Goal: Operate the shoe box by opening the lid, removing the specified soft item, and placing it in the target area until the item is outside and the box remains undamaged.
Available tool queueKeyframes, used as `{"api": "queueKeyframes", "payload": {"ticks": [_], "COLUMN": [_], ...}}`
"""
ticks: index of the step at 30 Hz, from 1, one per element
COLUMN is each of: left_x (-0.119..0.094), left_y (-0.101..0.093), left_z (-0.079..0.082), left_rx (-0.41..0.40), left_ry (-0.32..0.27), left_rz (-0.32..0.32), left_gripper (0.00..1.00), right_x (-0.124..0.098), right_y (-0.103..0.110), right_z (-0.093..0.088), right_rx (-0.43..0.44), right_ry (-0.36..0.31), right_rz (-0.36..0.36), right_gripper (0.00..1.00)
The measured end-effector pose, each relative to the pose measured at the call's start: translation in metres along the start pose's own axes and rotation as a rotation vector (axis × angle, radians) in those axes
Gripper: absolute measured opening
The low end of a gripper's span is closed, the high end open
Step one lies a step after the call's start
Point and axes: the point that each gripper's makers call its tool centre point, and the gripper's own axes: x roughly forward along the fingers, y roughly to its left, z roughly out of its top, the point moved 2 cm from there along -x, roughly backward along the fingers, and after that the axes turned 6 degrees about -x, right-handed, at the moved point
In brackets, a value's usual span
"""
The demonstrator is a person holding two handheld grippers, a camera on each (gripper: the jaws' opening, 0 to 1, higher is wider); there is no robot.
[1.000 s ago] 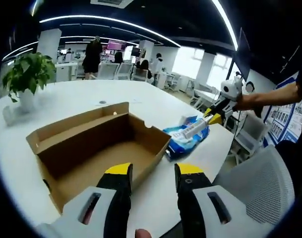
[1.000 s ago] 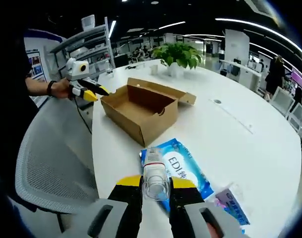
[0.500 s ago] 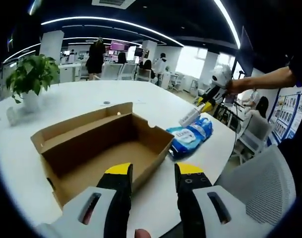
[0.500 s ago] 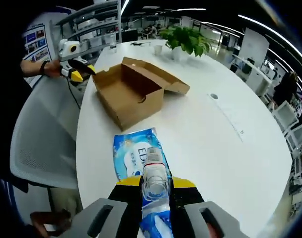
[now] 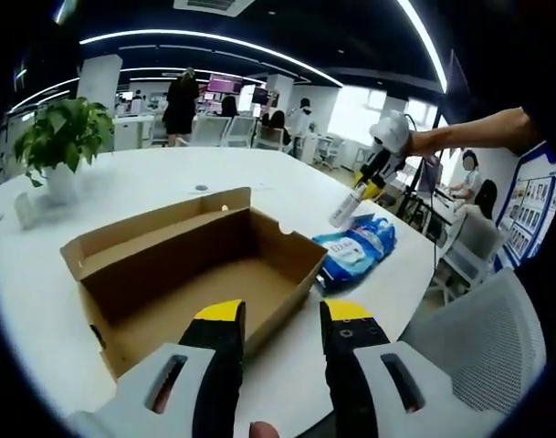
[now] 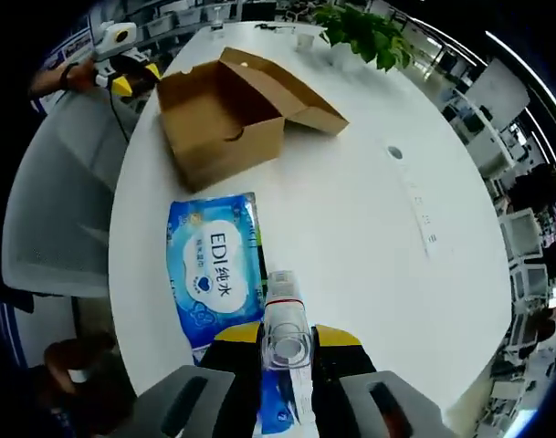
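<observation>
An open brown cardboard shoe box stands on the white table, its inside bare and its lid folded back on the far side. In front of it my left gripper is open, with nothing between the jaws. A blue soft pack of wipes lies flat on the table beside the box's right end. My right gripper is shut on a small clear bottle and hangs high above the pack. The box lies further off, with the left gripper at its end.
A potted plant and a small cup stand at the table's far side. Grey mesh chairs line the near table edge. A strip with a round port runs across the white top. People stand in the office behind.
My right gripper has risen with the bottle and now looks down on the table from higher up. The pack, the box and the left gripper have stayed put.
</observation>
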Motion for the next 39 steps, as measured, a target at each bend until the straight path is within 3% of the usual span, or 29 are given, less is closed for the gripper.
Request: {"api": "queueKeyframes", "payload": {"ticks": [6,11,32,39], "left_x": [0.0,0.0,-0.001,-0.001], "left_y": [0.002,0.002,0.003,0.004], "left_z": [0.0,0.0,0.001,0.002], "left_rx": [-0.006,-0.008,-0.016,-0.022], "left_ry": [-0.003,-0.003,-0.005,-0.012], "left_rz": [0.004,0.003,-0.002,0.0], "left_gripper": [0.33,0.33,0.32,0.32], "right_x": [0.009,0.016,0.029,0.03], "right_y": [0.001,0.003,0.003,0.001], "right_z": [0.001,-0.008,-0.012,-0.009], "right_rx": [-0.103,-0.225,-0.123,-0.117], "right_ry": [0.077,0.193,0.285,0.282], "right_rz": [0.028,0.055,0.095,0.105], "right_gripper": [0.16,0.16,0.16,0.16]}}
